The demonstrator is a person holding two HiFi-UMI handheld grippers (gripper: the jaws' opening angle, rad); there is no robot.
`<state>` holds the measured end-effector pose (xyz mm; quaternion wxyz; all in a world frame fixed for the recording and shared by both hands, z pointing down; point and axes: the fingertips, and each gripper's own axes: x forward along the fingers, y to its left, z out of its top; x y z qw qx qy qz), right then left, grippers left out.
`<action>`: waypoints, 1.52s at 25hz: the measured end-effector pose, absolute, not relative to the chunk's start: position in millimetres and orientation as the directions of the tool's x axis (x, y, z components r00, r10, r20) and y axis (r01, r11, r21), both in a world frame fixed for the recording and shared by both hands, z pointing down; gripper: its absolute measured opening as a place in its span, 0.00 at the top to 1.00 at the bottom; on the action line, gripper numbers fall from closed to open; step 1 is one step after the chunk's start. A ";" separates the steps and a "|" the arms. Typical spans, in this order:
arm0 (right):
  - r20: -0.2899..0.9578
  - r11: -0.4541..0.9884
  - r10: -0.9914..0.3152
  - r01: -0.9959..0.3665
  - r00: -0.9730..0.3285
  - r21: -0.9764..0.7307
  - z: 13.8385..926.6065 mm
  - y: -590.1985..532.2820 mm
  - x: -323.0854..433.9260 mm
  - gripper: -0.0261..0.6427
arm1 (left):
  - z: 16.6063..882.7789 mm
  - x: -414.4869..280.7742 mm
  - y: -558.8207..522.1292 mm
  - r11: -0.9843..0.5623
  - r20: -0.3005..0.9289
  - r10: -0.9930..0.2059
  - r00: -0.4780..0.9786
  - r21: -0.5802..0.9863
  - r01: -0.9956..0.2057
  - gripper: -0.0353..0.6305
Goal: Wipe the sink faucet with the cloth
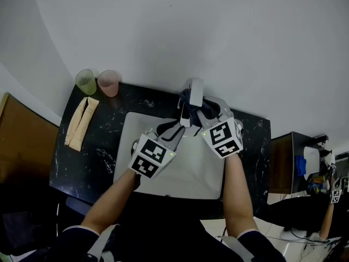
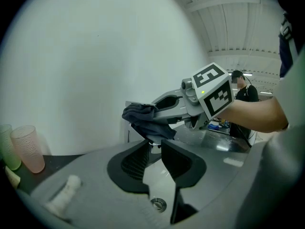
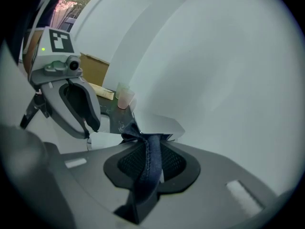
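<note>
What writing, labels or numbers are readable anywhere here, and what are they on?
No readable words or numbers anywhere.
Left marker cube and right marker cube: black-and-white square patterns only, no text.
Green cup and pink cup: plain.
Blue clutter at the far right: too small to read.

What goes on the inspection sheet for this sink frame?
Surface: black stone counter round a white sink.
Job's things: dark cloth lying over the faucet.
Clutter: green cup, pink cup and folded beige towel at the counter's left.
Tongs: right tongs shut on the cloth; left tongs narrowly apart at the spout tip, contact unclear.
Cables: nothing seen.
Surroundings: white wall; another person in the background.
</note>
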<state>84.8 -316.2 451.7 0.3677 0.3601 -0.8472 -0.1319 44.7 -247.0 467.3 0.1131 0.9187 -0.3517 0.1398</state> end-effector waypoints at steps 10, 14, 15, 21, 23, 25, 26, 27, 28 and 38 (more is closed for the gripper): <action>0.550 0.767 -0.641 -0.444 -0.534 0.463 448.9 -278.5 71.7 0.86 | 468.7 43.6 -248.1 -0.723 0.350 -0.617 0.704 0.102 -0.684 0.82; 0.528 0.792 -0.610 -0.442 -0.590 0.421 443.8 -250.2 68.0 0.86 | 468.0 42.7 -248.0 -0.715 0.360 -0.626 0.692 0.089 -0.693 0.82; 0.516 0.793 -0.609 -0.454 -0.602 0.406 442.7 -243.7 68.8 0.86 | 467.9 42.5 -247.8 -0.713 0.364 -0.628 0.688 0.085 -0.696 0.82; 0.457 0.726 -0.663 -0.659 -0.593 0.198 455.8 -230.7 102.3 0.86 | 469.2 42.5 -246.6 -0.710 0.381 -0.633 0.674 0.063 -0.702 0.83; 0.450 0.701 -0.678 -0.696 -0.581 0.156 462.9 -236.9 107.4 0.86 | 468.8 41.9 -247.2 -0.703 0.380 -0.641 0.667 0.059 -0.709 0.84; 0.455 0.690 -0.683 -0.709 -0.571 0.146 469.6 -243.3 106.0 0.86 | 468.5 41.1 -247.3 -0.698 0.383 -0.646 0.660 0.052 -0.714 0.84; 0.461 0.687 -0.685 -0.711 -0.564 0.149 473.0 -246.5 104.5 0.86 | 468.3 41.1 -247.1 -0.698 0.386 -0.647 0.658 0.048 -0.714 0.84; 0.467 0.684 -0.686 -0.713 -0.557 0.154 476.2 -250.1 103.4 0.86 | 468.3 41.3 -246.8 -0.699 0.389 -0.646 0.657 0.044 -0.714 0.84; 0.471 0.681 -0.689 -0.715 -0.551 0.159 479.0 -254.5 102.6 0.86 | 468.3 41.6 -246.4 -0.700 0.392 -0.645 0.656 0.040 -0.713 0.85; 0.486 0.631 -0.711 -0.766 -0.508 0.122 496.8 -323.6 108.1 0.86 | 468.7 41.9 -242.8 -0.698 0.409 -0.639 0.651 0.046 -0.715 0.85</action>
